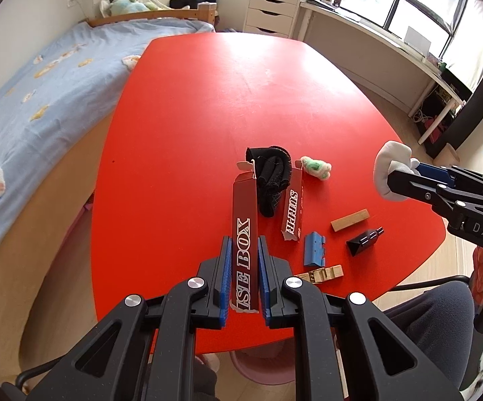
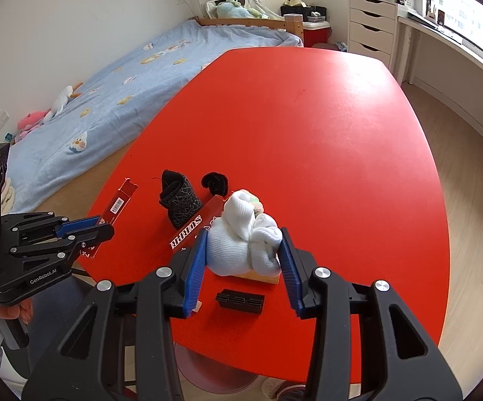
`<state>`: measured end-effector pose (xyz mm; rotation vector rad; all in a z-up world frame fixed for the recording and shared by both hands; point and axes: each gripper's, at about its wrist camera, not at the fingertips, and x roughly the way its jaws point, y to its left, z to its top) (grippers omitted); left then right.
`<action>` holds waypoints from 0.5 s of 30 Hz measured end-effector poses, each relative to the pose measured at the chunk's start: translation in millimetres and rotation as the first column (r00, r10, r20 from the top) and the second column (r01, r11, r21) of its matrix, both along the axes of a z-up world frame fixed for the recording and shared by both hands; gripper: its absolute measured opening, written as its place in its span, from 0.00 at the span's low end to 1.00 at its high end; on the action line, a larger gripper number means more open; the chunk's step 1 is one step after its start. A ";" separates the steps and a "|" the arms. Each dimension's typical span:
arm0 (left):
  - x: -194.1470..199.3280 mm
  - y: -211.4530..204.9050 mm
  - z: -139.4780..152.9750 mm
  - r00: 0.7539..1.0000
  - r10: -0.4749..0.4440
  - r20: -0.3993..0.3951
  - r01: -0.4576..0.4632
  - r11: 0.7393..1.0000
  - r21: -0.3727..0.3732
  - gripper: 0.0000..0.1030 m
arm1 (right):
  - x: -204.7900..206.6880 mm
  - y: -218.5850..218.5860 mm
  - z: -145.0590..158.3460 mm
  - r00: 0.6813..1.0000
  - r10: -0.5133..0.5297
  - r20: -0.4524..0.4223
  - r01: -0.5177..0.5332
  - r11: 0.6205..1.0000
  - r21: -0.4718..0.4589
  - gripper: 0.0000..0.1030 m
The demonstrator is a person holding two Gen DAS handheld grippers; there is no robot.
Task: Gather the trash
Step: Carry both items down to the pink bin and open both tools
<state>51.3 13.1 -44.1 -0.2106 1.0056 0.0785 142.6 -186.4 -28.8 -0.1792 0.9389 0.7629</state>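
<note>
A torn red carton [image 1: 245, 237] is lying near the red desk's [image 1: 208, 107] near edge, a black sock [image 1: 271, 180] sitting across its open far end. The left gripper [image 1: 245, 269] is clamping one carton strip. The right gripper [image 2: 243, 250] is squeezing a balled white sock [image 2: 241, 240] above the near edge.

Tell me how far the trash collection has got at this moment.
Nothing looks binned yet. In hand: the left tongs clamp a red box strip, and the right tongs clamp a white sock bundle, both held above the red table. Left on the table: a second red box piece, black socks, a green-white wad, a wooden block, a blue clip and a black part.
</note>
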 end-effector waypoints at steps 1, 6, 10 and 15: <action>-2.5 -2.3 2.9 1.000 -0.011 0.008 0.011 1.000 -0.001 0.14 | -3.7 -2.2 2.4 1.000 0.001 0.006 -0.001 1.000 0.003 0.40; -15.8 -11.7 17.6 0.997 -0.056 0.050 0.057 0.998 -0.003 0.14 | -25.8 -13.6 12.1 0.999 0.015 0.029 -0.015 1.000 0.023 0.40; -27.7 -21.0 25.6 0.994 -0.085 0.073 0.085 0.996 0.001 0.14 | -43.7 -22.9 19.6 0.999 0.025 0.046 -0.027 0.999 0.036 0.40; -41.5 -30.3 31.9 0.989 -0.119 0.090 0.120 0.993 -0.002 0.14 | -71.6 -35.9 25.8 0.997 0.031 0.063 -0.035 0.998 0.050 0.40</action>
